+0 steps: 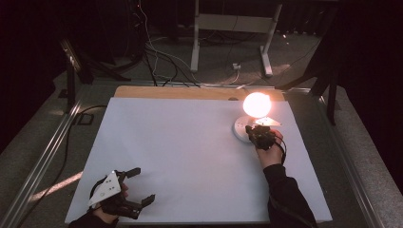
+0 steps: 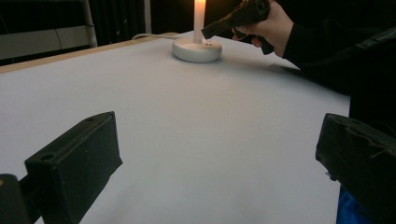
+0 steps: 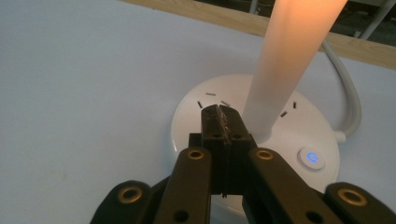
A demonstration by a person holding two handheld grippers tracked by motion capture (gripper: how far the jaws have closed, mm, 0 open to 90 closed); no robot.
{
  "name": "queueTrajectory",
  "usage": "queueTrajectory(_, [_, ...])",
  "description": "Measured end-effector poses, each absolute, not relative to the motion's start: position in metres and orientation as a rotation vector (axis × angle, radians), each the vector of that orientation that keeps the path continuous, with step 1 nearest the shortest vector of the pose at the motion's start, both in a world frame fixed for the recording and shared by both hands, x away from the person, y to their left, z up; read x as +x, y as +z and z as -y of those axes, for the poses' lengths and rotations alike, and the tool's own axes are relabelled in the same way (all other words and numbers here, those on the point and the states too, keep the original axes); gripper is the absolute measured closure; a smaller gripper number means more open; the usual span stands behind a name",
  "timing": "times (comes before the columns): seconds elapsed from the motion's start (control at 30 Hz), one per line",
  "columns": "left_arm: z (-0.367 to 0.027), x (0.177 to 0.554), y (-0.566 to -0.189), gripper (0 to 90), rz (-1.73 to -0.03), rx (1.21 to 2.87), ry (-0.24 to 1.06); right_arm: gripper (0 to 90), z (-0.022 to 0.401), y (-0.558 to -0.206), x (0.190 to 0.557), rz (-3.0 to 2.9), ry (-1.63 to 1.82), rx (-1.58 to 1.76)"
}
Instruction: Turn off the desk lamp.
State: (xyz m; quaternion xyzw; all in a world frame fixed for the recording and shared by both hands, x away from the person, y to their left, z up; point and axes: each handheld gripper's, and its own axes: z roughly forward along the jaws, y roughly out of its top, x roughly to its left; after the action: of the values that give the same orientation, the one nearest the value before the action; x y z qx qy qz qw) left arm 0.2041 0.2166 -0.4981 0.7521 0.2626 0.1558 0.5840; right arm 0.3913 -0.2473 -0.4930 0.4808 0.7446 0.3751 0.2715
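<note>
Right tongs [image 3: 219,112] pressed together, empty, tips over the white round base [image 3: 280,140] of the lit desk lamp [image 1: 256,105], just beside its glowing stem [image 3: 289,60]; contact with the base not clear. Blue-ringed power button [image 3: 312,157] plain from the right gripper view, hidden from above. Left tongs [image 1: 138,187] spread wide, holding nothing, at the near left of the white table [image 1: 190,152], well apart from the lamp standing far right.

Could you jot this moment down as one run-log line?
lamp: lit | right hand-held gripper: shut, above lamp base | left hand-held gripper: open, empty
</note>
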Motion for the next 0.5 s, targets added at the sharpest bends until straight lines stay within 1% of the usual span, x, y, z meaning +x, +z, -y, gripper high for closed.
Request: queueTrajectory(0.5, [-0.217, 0.204, -0.498, 0.5, -0.612, 1.75, 0.358, 89.8, 0.247, -0.504, 0.393, -2.035, 0.978, 1.311])
